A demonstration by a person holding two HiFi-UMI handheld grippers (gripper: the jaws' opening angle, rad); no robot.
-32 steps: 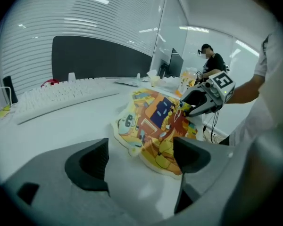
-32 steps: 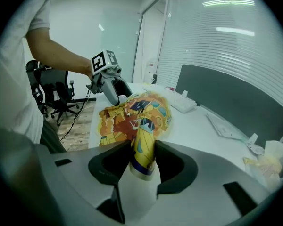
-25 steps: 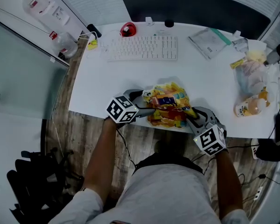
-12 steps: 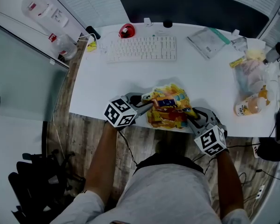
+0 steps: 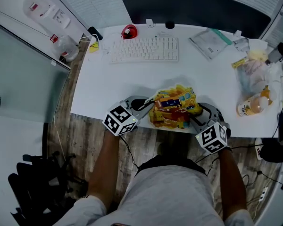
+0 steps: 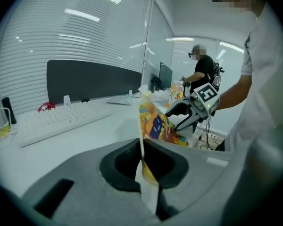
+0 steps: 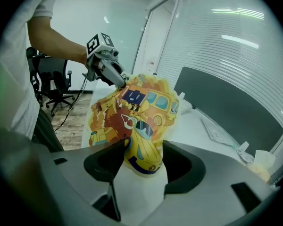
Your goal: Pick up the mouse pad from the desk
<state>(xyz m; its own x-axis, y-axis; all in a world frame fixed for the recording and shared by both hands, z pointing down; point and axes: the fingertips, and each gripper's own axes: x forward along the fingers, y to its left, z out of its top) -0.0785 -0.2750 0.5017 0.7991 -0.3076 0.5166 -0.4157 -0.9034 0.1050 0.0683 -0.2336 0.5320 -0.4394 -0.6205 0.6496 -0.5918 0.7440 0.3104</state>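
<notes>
The mouse pad [image 5: 173, 106], yellow with a cartoon print, hangs above the front edge of the white desk [image 5: 99, 84], held up between both grippers. My left gripper [image 5: 148, 105] is shut on its left edge; in the left gripper view the pad [image 6: 155, 124] stands edge-on in the closed left gripper [image 6: 142, 142]. My right gripper [image 5: 194, 114] is at the pad's right corner. In the right gripper view the pad [image 7: 132, 107] lies between the right gripper's [image 7: 145, 141] opening jaws, with gaps beside it. The left gripper [image 7: 122, 84] shows at the pad's far edge.
A white keyboard [image 5: 144, 49] and a red object [image 5: 128, 30] lie at the desk's back. Papers [image 5: 211, 41] and plastic bags [image 5: 254, 74] crowd the right end. A dark partition [image 5: 193, 6] stands behind. An office chair [image 7: 52, 84] is on the floor.
The left jaws have closed on the pad's left edge and risen, lifting that side. The right jaws have spread wider around the pad's right corner.
</notes>
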